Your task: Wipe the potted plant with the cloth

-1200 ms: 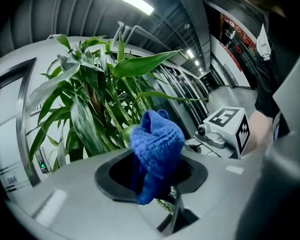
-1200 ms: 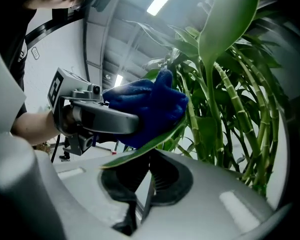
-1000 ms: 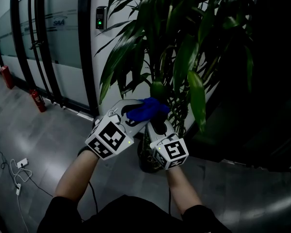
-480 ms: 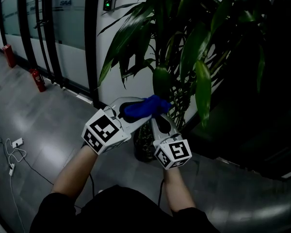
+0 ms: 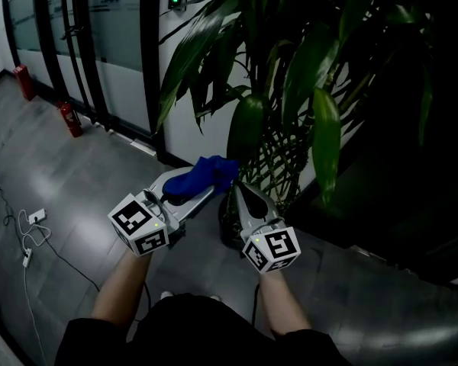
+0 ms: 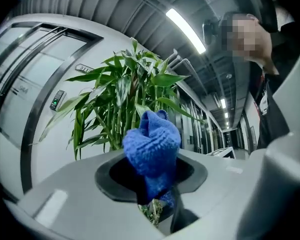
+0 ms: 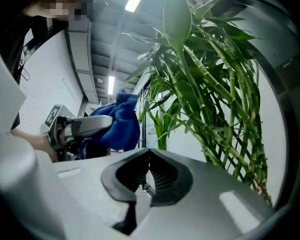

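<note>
A tall potted plant (image 5: 290,67) with long green leaves stands against the wall, its pot (image 5: 230,231) on the floor behind my grippers. My left gripper (image 5: 195,185) is shut on a bunched blue cloth (image 5: 204,175), held low beside the plant's lower stems. The cloth (image 6: 152,146) fills the jaws in the left gripper view, with the plant (image 6: 125,104) behind it. My right gripper (image 5: 243,193) is shut with nothing in it, just right of the cloth, below a drooping leaf (image 5: 246,128). In the right gripper view the cloth (image 7: 117,126) shows at left and bamboo-like stems (image 7: 225,119) at right.
Glass doors (image 5: 76,44) with dark frames line the left wall, with two red fire extinguishers (image 5: 70,118) at their foot. A white power strip and cable (image 5: 32,227) lie on the grey floor at left. A dark panel (image 5: 412,174) stands right of the plant.
Both grippers have dropped lower and back from the leaves, the left one moving leftward with the cloth. The view has shifted, showing more floor at left.
</note>
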### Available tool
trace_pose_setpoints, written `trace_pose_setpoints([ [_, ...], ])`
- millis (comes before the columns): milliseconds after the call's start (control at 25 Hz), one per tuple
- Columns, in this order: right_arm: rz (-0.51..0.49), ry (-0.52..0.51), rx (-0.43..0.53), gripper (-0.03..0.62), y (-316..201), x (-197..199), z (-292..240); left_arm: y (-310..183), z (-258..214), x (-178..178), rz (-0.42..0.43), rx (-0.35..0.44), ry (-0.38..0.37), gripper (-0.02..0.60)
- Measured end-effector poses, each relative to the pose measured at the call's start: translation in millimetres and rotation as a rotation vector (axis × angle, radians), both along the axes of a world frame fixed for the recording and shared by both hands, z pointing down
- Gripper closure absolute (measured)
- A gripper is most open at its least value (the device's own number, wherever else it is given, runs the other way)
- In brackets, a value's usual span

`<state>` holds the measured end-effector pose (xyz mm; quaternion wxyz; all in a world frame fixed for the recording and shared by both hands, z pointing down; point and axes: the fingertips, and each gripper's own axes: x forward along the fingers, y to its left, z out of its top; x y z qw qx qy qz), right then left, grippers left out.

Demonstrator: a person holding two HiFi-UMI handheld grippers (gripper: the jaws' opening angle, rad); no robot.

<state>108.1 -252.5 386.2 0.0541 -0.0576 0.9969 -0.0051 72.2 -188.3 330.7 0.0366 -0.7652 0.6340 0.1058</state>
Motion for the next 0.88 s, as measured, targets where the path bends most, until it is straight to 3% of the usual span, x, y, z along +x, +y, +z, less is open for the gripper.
trace_pose_setpoints([
  [200,-0.058,-0.004,-0.029,0.591,12.6,-7.6,7.3,19.5,15.8,8.6,-0.012,-0.014,0.024,0.426],
  [440,-0.132,-0.035,-0.074,0.591,24.2,-24.9,12.5,54.9,27.6,-5.4,-0.124,0.024,0.070,0.426],
  [680,-0.218,-0.078,-0.056,0.591,64.2,-51.1,3.8,116.8,21.4,-45.2,-0.281,0.096,0.106,0.428],
  [880,-0.206,-0.065,-0.066,0.591,85.8,-107.9,13.4,156.1,40.8,-105.4,-0.327,0.110,0.134,0.428],
])
